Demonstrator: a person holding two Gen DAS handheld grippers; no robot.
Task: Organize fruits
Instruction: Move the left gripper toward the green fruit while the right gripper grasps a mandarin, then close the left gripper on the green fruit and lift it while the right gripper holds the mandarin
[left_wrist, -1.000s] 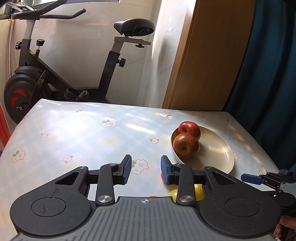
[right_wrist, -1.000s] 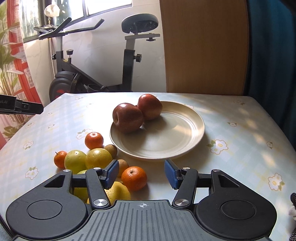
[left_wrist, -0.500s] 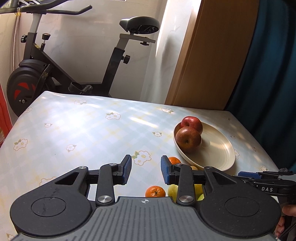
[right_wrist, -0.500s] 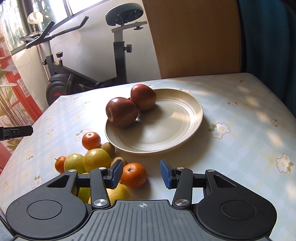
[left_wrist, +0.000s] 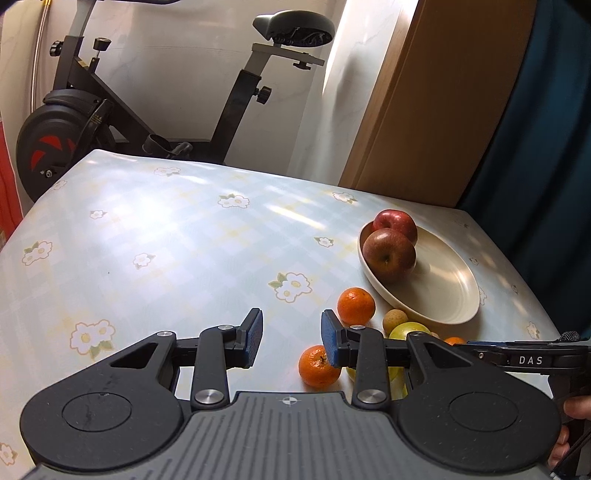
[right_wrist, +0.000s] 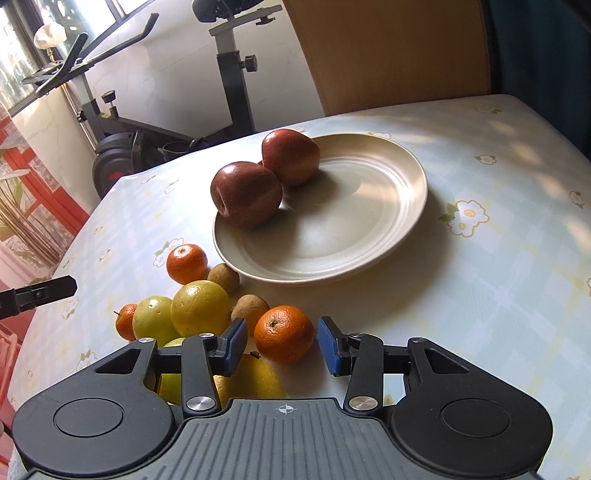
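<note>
A cream plate (right_wrist: 369, 229) holds two red apples (right_wrist: 246, 194) on its left side; it also shows in the left wrist view (left_wrist: 443, 291). Loose fruit lies on the table in front of the plate: mandarins, yellow-green citrus (right_wrist: 201, 308) and small brown fruits (right_wrist: 249, 308). My right gripper (right_wrist: 281, 345) is open, its jaws on either side of a mandarin (right_wrist: 284, 333), not closed on it. My left gripper (left_wrist: 291, 341) is open and empty above the table, left of the fruit pile, with a mandarin (left_wrist: 318, 366) by its right finger.
The table (left_wrist: 166, 240) has a pale floral cloth. An exercise bike (left_wrist: 110, 110) stands behind its far edge. A wooden panel (right_wrist: 399, 51) and a dark teal curtain (left_wrist: 546, 129) are at the back right.
The right gripper moved down and forward, so a mandarin now sits between its open jaws. The left gripper drew back and tilted, bringing the loose fruit into its view.
</note>
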